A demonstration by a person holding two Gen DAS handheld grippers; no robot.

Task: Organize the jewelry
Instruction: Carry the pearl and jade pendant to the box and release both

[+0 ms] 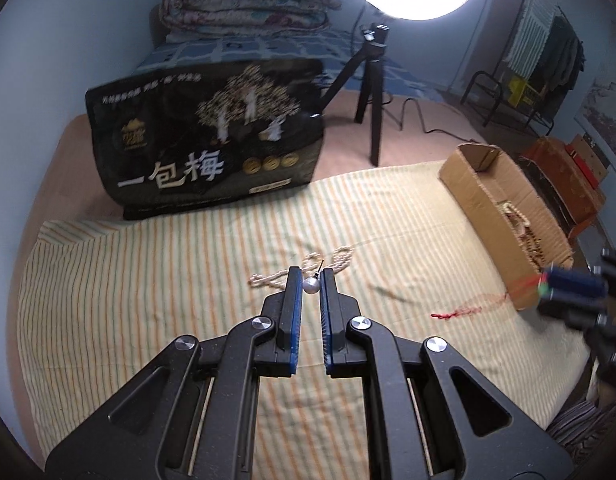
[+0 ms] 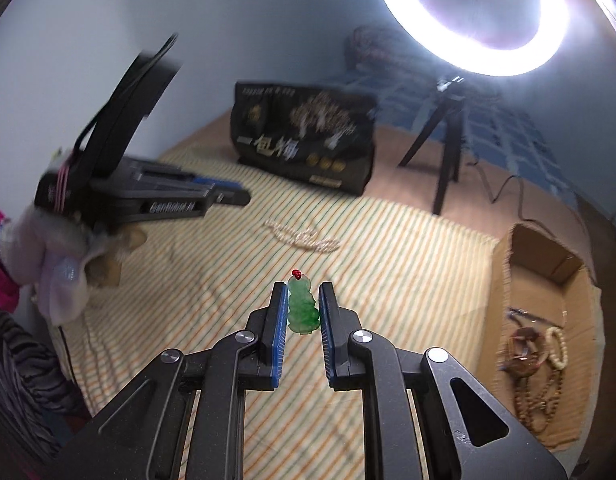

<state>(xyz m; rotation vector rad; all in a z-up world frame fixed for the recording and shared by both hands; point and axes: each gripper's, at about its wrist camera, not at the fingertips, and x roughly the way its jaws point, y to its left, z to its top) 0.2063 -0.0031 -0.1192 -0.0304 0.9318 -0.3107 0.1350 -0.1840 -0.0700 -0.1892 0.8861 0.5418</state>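
My left gripper (image 1: 311, 280) is shut on a silver pearl pendant (image 1: 311, 285) with a dark pin, held above the striped cloth (image 1: 148, 280). A cream bead necklace (image 1: 340, 260) lies on the cloth just beyond it, and also shows in the right wrist view (image 2: 308, 240). My right gripper (image 2: 304, 300) is shut on a green jade pendant (image 2: 303, 312) with a red knot; its red cord (image 1: 468, 308) trails over the cloth in the left wrist view. The right gripper (image 1: 548, 286) appears blurred next to the cardboard box (image 1: 488, 200).
The cardboard box (image 2: 504, 280) at the right holds several bead bracelets and necklaces (image 2: 536, 360). A black snack bag (image 1: 204, 148) stands at the back. A ring light on a black tripod (image 1: 372, 92) stands behind the cloth. The left gripper (image 2: 148, 196) hovers at the left.
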